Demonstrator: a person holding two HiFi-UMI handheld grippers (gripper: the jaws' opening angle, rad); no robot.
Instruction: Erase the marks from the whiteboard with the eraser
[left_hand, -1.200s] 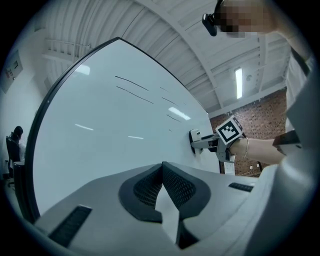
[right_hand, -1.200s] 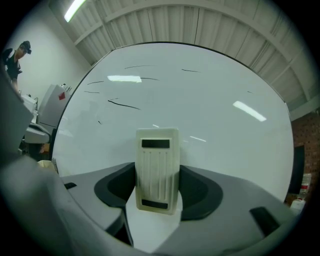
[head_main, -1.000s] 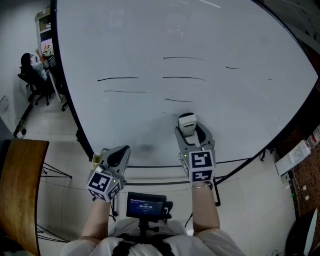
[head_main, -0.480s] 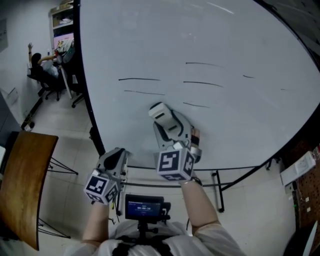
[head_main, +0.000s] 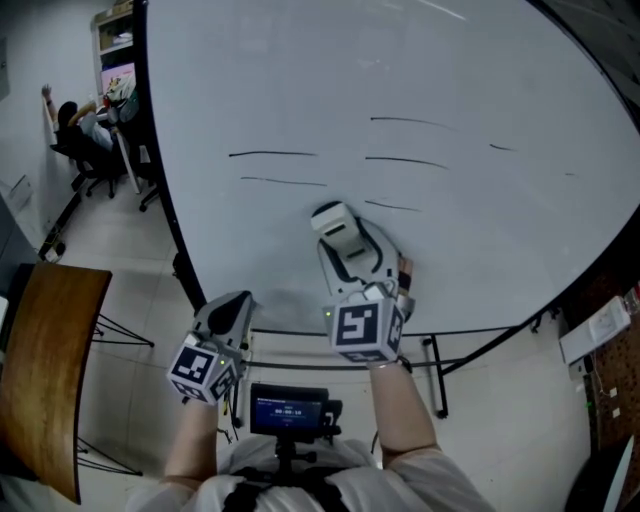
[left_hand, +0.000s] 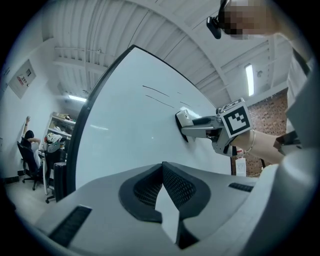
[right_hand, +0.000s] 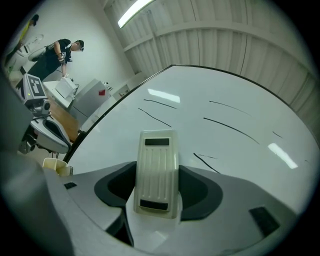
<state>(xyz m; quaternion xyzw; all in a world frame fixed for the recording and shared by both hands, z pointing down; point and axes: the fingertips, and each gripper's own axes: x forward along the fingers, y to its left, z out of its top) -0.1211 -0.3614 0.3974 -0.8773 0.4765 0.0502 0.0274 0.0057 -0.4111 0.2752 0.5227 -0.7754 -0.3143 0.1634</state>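
A large whiteboard (head_main: 420, 70) fills the head view, with several thin black marks: two on the left (head_main: 272, 154), three in the middle (head_main: 404, 160) and short ones at the right (head_main: 503, 147). My right gripper (head_main: 337, 228) is shut on a cream eraser (head_main: 335, 220) (right_hand: 158, 170), which lies against the board's lower middle, just left of the lowest middle mark (right_hand: 206, 161). The left gripper view shows the eraser (left_hand: 182, 120) pressed on the board. My left gripper (head_main: 232, 310) (left_hand: 165, 200) hangs below the board's lower edge, jaws shut with nothing between them.
A wooden tabletop (head_main: 40, 370) stands at the left. A person sits on a chair (head_main: 75, 140) at the far left by a shelf. The board's black stand legs (head_main: 435, 375) cross the tiled floor below. A brick-patterned wall (head_main: 615, 340) is at the right.
My right gripper carried the eraser left across the lower board a second ago, then shifted slightly right and down. The left gripper stayed put.
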